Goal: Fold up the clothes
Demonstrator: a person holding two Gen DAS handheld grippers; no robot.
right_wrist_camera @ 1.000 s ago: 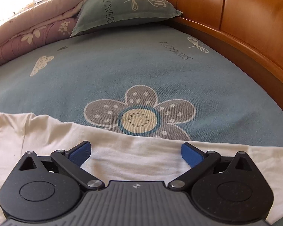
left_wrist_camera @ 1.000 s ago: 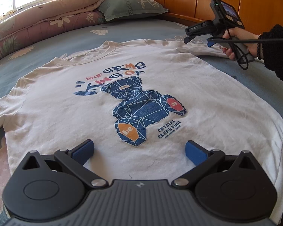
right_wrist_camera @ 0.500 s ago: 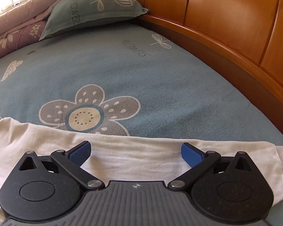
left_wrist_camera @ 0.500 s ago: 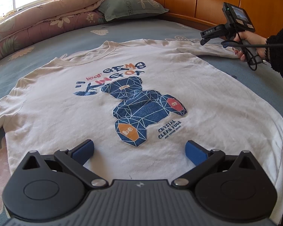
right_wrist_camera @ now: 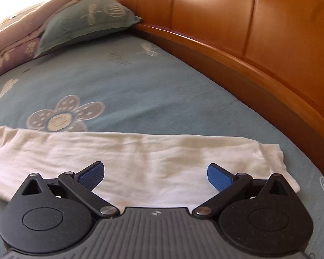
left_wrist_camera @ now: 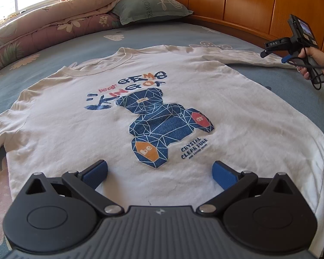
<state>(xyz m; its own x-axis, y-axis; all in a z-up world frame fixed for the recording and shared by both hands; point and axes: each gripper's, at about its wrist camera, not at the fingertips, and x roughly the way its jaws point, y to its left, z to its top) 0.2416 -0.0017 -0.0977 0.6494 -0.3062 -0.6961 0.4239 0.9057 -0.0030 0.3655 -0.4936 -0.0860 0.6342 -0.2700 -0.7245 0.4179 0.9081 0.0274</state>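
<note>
You had the white long-sleeved shirt (left_wrist_camera: 80, 116) spread flat, front up, on the blue-green flowered bedsheet (left_wrist_camera: 287, 90), its blue bear print (left_wrist_camera: 162, 127) facing the ceiling and its collar pointing toward the pillow (left_wrist_camera: 149, 6) and the rolled quilt (left_wrist_camera: 43, 26) at the far end. Your left gripper (left_wrist_camera: 159, 170) sat low over the shirt's hem end, just short of the bear print, with its blue pads (left_wrist_camera: 96, 171) spread wide apart and nothing between them; whether they touched the cloth could not be told. Your right gripper (right_wrist_camera: 154, 173) was over the shirt's outstretched sleeve (right_wrist_camera: 129, 151), near the ribbed cuff (right_wrist_camera: 277, 164), which lay just beside its right finger, close to the wooden bed frame (right_wrist_camera: 237, 73). Its pads (right_wrist_camera: 219, 178) were likewise spread wide, gripping nothing. From the left wrist view, your hand (left_wrist_camera: 313, 61) could be seen holding that right gripper's handle above the sleeve's far end, well apart from the left gripper.
</note>
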